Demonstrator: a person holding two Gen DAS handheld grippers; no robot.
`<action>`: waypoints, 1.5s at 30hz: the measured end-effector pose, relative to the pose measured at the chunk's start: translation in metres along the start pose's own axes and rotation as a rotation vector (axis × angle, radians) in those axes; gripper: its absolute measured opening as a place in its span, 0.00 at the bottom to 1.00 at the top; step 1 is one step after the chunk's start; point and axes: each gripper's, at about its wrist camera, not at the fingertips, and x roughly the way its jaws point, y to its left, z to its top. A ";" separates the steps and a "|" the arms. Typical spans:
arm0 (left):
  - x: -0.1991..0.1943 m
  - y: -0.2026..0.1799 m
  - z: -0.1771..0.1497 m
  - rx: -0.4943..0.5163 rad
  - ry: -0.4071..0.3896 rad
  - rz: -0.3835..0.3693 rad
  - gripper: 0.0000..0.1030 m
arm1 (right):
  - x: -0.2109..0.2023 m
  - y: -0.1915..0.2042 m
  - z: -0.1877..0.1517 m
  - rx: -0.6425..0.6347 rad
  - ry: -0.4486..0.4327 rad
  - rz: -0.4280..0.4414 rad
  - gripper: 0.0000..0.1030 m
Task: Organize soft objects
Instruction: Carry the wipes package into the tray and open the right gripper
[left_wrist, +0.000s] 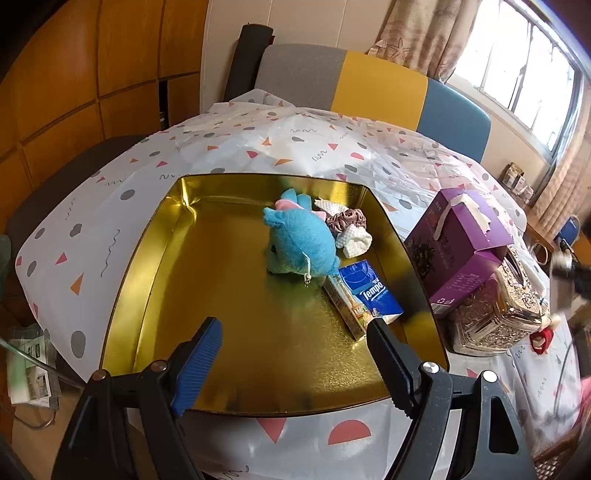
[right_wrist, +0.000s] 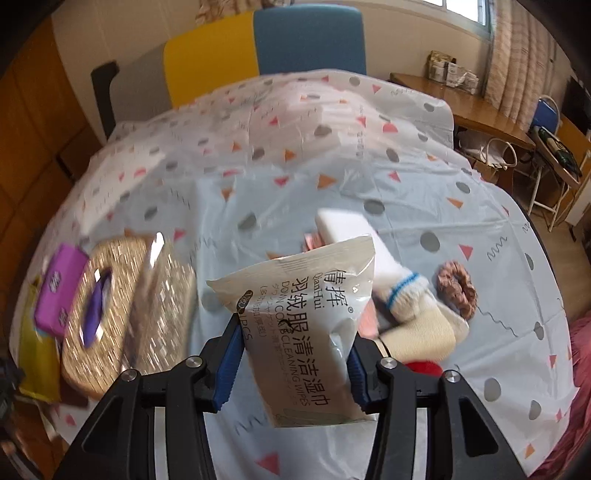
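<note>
Left wrist view: my left gripper (left_wrist: 293, 334) hangs over the near edge of a gold tin (left_wrist: 147, 236), fingers wide apart and holding nothing. The tin sits on the patterned surface (left_wrist: 258, 147). Inside it, toward the far right corner, lie a blue plush (left_wrist: 299, 240), a mauve scrunchie (left_wrist: 345, 221), a white cloth (left_wrist: 356, 240) and a blue tissue pack (left_wrist: 365, 291) along the right wall. The tin's left half is bare. A purple box (left_wrist: 458, 243) stands just outside its right wall.

Right wrist view: my right gripper (right_wrist: 293, 354) is clamped on a wipes packet (right_wrist: 314, 314), long axis pointing away from me, lifted off the surface. The tin is not visible here; I judge it lies to the left. Beyond the packet wait socks (right_wrist: 406, 299) and a brown scrunchie (right_wrist: 458, 284).
</note>
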 end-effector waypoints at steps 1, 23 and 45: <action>-0.002 0.000 0.000 0.004 -0.008 0.004 0.79 | -0.001 0.006 0.009 0.013 -0.021 0.005 0.48; -0.026 0.068 0.005 -0.136 -0.085 0.132 0.80 | 0.001 0.338 -0.063 -0.548 0.083 0.529 0.49; -0.035 0.047 0.001 -0.060 -0.101 0.120 0.81 | 0.004 0.338 -0.123 -0.709 0.062 0.466 0.64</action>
